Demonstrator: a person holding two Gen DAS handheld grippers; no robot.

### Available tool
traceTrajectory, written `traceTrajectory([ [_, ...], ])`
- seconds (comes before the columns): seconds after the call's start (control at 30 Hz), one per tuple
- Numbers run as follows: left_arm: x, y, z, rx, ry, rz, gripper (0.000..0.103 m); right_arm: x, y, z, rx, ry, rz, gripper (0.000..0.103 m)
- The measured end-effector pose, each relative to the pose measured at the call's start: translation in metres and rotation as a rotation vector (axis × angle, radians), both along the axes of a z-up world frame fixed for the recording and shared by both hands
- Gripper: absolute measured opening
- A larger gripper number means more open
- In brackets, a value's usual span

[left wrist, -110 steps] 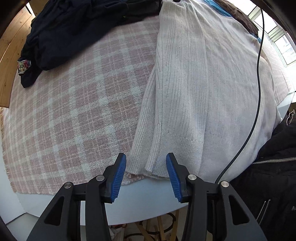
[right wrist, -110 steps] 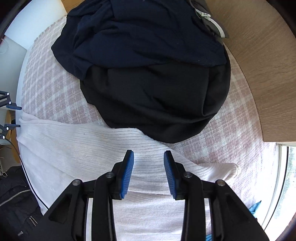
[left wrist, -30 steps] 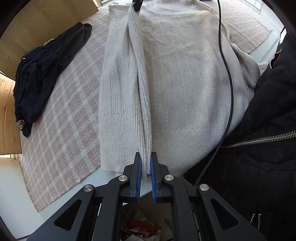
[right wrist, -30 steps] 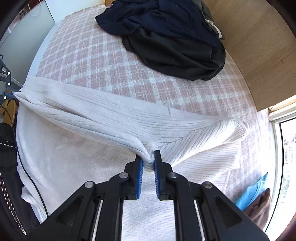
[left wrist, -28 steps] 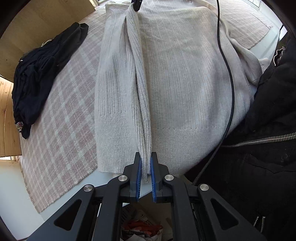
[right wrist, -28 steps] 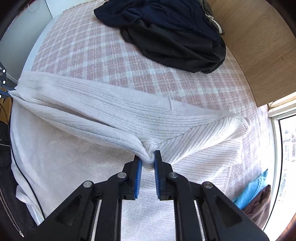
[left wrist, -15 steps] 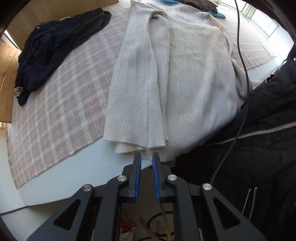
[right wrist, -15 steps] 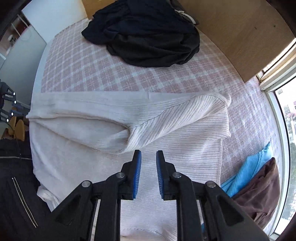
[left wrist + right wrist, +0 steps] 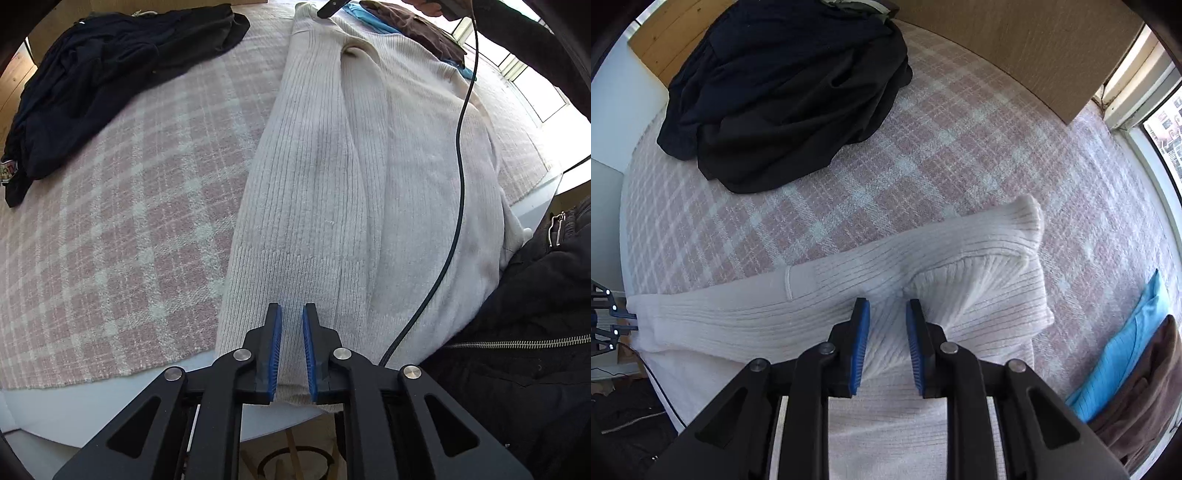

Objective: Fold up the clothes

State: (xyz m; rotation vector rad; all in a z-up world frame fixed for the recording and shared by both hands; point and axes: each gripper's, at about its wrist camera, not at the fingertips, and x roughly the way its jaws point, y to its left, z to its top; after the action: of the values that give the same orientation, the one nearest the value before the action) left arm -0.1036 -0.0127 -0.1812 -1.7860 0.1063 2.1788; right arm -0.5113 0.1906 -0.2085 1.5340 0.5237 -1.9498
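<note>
Our left gripper (image 9: 291, 317) hangs over the near hem of the cream ribbed sweater (image 9: 369, 177), its blue pads a narrow gap apart with nothing between them, so we read it as released. Our right gripper (image 9: 886, 314) hovers over the shoulder end of the same sweater (image 9: 879, 273), its pads standing wider, also holding nothing.

The sweater lies flat along the pink checked blanket (image 9: 122, 221), hem at the near table edge in the left view, neckline far. Its left side panel is turned in over the body in a long lengthwise fold, and the folded sleeve (image 9: 979, 266) lies across it by the shoulder. The right side near the person's black jacket (image 9: 535, 314) looks unfolded, though the cable (image 9: 458, 184) and jacket hide its edge.

We judge the knit soft, thick and stretchy: light enough to lift with two grips, but it will sag between them and a loose fold can slide open. The ribbed hem band and the shoulder seam are the firmest places to pinch, taking all layers together.

A heap of dark clothes (image 9: 783, 85) lies far left on the blanket, well apart; a blue garment (image 9: 1126, 350) and a brown one (image 9: 1145, 398) sit at the right.
</note>
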Motion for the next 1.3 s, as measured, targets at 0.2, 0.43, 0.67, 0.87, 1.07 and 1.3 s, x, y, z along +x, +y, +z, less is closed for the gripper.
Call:
traceTrajectory([
  [0.2, -0.005, 0.009, 0.005, -0.019, -0.011, -0.023, 0.011, -0.028, 0.002, 0.015, -0.089, -0.009, -0.056, 0.021],
  [0.43, -0.011, 0.011, -0.007, -0.033, -0.038, -0.012, 0.011, -0.057, 0.007, -0.019, -0.065, -0.094, -0.176, 0.021],
  [0.67, -0.016, -0.004, 0.009, -0.053, -0.037, 0.018, 0.013, -0.021, -0.022, 0.030, 0.010, -0.026, 0.072, 0.022],
  [0.87, -0.021, -0.015, 0.005, -0.072, -0.107, -0.019, 0.033, 0.031, -0.068, 0.007, 0.194, 0.022, 0.493, 0.024],
  [1.07, -0.035, -0.007, -0.005, -0.041, -0.168, -0.059, 0.037, 0.049, -0.096, -0.007, 0.301, 0.069, 0.735, 0.024],
  [1.3, -0.046, 0.004, -0.021, -0.046, -0.224, -0.095, 0.044, 0.032, -0.098, -0.011, 0.302, 0.050, 0.768, 0.024],
])
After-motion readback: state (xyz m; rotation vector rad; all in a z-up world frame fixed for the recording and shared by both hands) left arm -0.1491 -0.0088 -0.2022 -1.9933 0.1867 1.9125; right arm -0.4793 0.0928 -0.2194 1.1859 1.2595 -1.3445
